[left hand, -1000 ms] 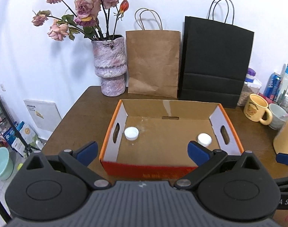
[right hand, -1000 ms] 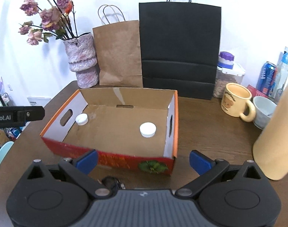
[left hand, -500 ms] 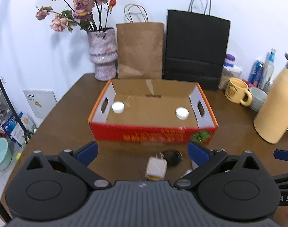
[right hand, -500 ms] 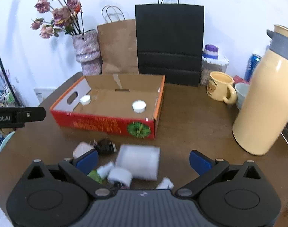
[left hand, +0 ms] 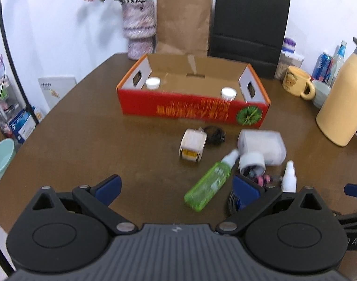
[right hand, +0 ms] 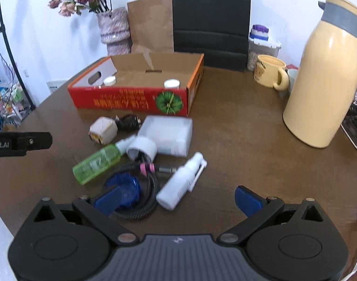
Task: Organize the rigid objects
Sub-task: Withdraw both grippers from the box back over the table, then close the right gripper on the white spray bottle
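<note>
An open red cardboard box (left hand: 192,107) (right hand: 131,100) stands mid-table with two white-capped jars (left hand: 153,82) (right hand: 171,83) inside. In front of it lies a loose pile: a green spray bottle (left hand: 207,187) (right hand: 98,161), a white spray bottle (right hand: 180,185) (left hand: 288,178), a clear plastic case (right hand: 169,133) (left hand: 262,142), a white cup on its side (right hand: 142,148), a beige charger block (left hand: 192,144) (right hand: 103,130), a black cable coil (right hand: 141,201) and a blue round piece (right hand: 123,185). My left gripper (left hand: 176,187) is open above the table's near side. My right gripper (right hand: 176,199) is open, just short of the white spray bottle.
A cream thermos jug (right hand: 323,79) stands at the right, with a yellow mug (right hand: 269,72), a bowl and cans behind. At the back stand a black paper bag (right hand: 210,18), a brown paper bag (right hand: 150,21) and a vase of dried flowers (left hand: 138,28).
Both grippers have pulled back from the box and risen, so the pile of loose items in front of it has come into view. Both stay open and empty.
</note>
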The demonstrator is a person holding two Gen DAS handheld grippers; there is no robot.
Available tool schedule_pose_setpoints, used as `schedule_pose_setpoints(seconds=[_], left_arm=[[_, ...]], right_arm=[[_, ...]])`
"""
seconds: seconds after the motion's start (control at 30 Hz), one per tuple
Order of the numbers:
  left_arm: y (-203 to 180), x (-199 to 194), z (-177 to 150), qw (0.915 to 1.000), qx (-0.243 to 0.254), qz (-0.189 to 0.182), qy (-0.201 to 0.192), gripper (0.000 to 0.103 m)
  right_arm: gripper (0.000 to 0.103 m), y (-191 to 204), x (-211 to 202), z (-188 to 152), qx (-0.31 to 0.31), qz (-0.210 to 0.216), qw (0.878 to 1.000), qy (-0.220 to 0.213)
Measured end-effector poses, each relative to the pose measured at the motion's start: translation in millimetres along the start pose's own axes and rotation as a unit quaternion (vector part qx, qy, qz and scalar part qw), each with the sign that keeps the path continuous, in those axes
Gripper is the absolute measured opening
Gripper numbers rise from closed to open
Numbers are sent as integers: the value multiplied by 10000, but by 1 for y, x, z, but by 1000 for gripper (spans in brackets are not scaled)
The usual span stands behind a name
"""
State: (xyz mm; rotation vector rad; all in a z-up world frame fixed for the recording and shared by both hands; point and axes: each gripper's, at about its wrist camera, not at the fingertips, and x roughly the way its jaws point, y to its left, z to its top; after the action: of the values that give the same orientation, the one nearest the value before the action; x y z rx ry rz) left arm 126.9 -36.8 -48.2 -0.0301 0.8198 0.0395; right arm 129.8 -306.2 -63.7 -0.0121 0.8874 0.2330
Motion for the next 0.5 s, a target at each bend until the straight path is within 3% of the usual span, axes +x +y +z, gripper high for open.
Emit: schedule_pose_setpoints(seconds=[0.3,0.5], left_arm=[[8,12,-15,9998,-112,154,114,103],[12,21,-12,9995,-102,193,209,103]], right_arm=[[103,-5,25,-12,111,-226,9996,163],[87,-10,48,3,346,-279,9987,257]])
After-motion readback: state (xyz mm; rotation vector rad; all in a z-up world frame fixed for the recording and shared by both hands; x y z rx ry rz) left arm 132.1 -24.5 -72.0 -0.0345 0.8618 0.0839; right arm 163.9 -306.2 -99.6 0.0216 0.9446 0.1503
